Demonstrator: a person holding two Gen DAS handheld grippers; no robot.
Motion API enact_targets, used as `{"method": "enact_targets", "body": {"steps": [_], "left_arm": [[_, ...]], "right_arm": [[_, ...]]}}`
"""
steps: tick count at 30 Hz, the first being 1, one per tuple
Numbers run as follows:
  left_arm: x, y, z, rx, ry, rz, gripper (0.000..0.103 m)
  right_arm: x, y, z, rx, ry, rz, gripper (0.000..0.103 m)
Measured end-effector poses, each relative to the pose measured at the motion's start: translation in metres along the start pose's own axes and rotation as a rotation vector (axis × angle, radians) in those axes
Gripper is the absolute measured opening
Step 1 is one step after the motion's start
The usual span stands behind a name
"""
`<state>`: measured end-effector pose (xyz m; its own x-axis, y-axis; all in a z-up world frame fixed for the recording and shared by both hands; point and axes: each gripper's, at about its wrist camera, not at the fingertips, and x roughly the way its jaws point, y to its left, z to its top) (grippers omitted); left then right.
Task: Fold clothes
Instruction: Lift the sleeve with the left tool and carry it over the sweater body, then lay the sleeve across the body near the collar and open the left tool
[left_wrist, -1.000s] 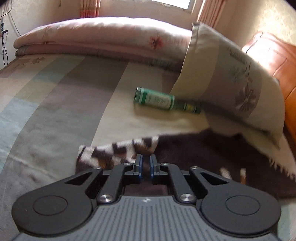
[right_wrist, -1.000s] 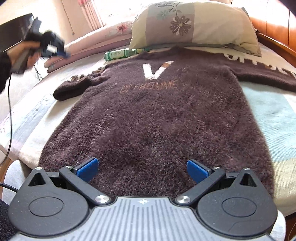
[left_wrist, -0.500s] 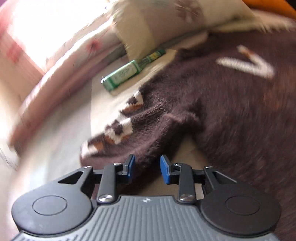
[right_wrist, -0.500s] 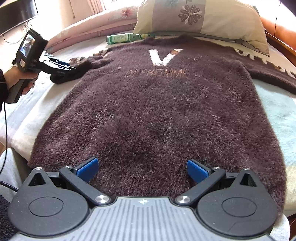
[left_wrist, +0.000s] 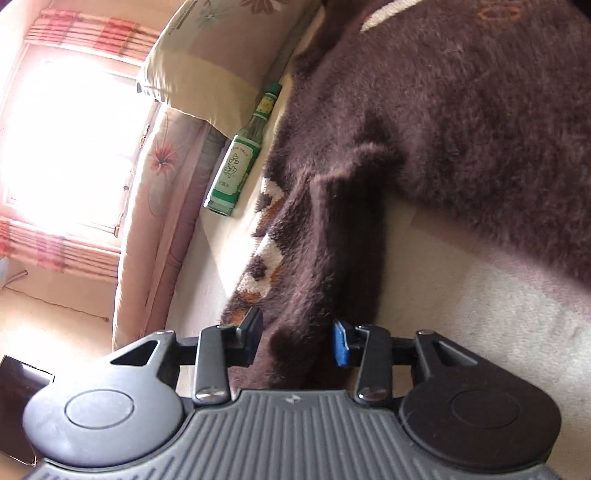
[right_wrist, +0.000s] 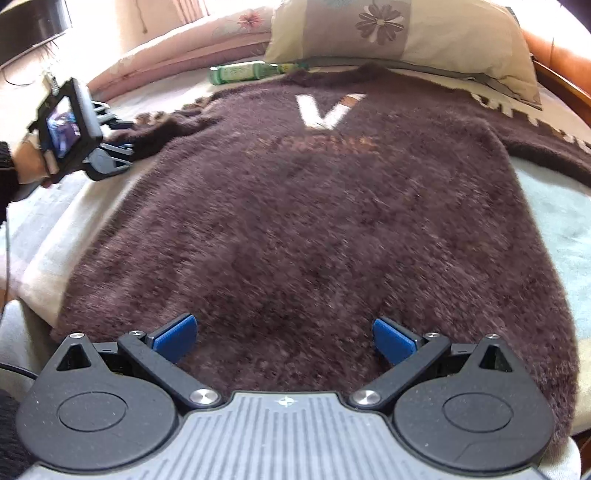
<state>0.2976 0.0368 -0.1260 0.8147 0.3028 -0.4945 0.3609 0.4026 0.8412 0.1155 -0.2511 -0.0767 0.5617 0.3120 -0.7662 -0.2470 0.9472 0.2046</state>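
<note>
While its jaws have just been opening, the left gripper (left_wrist: 297, 338) straddles the sweater (left_wrist: 461, 122) cuff at lower centre, pads not pressing. Right wrist view: right gripper (right_wrist: 284, 338) spread wide, unladen, over the hem of the sweater, which fills mid-frame on the bed (right_wrist: 554, 218).

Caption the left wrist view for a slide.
Left tool, jaws just opening, straddles the brown sweater's sleeve on the bed; green bottle beside the pillow.

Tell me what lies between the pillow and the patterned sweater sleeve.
A green bottle lying on the bed, between pillow and sleeve; left wrist view shows it best.
</note>
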Motion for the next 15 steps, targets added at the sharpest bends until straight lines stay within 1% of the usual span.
{"method": "enact_targets", "body": {"steps": [5, 9, 11, 12, 13, 14, 15], "left_arm": [[0.005, 0.001, 0.018, 0.002, -0.042, -0.003, 0.041], [0.012, -0.004, 0.03, 0.024, -0.072, 0.02, 0.041], [0.016, -0.006, 0.036, 0.04, -0.069, 0.022, 0.04], [0.019, -0.008, 0.037, 0.053, -0.059, 0.015, 0.037], [0.021, -0.01, 0.039, 0.067, -0.048, 0.009, 0.029], [0.025, -0.011, 0.039, 0.07, -0.032, 0.002, 0.024], [0.028, -0.011, 0.039, 0.068, -0.014, -0.004, 0.014]], "right_arm": [[-0.008, 0.014, 0.019, -0.033, -0.019, 0.079, 0.103], [-0.013, 0.032, 0.027, -0.092, -0.038, 0.093, 0.103], [-0.014, 0.038, 0.027, -0.102, -0.043, 0.104, 0.103], [-0.013, 0.039, 0.026, -0.102, -0.039, 0.111, 0.103], [-0.012, 0.039, 0.025, -0.102, -0.036, 0.117, 0.103], [-0.011, 0.038, 0.024, -0.096, -0.03, 0.117, 0.103], [-0.009, 0.037, 0.023, -0.09, -0.025, 0.116, 0.103]]}}
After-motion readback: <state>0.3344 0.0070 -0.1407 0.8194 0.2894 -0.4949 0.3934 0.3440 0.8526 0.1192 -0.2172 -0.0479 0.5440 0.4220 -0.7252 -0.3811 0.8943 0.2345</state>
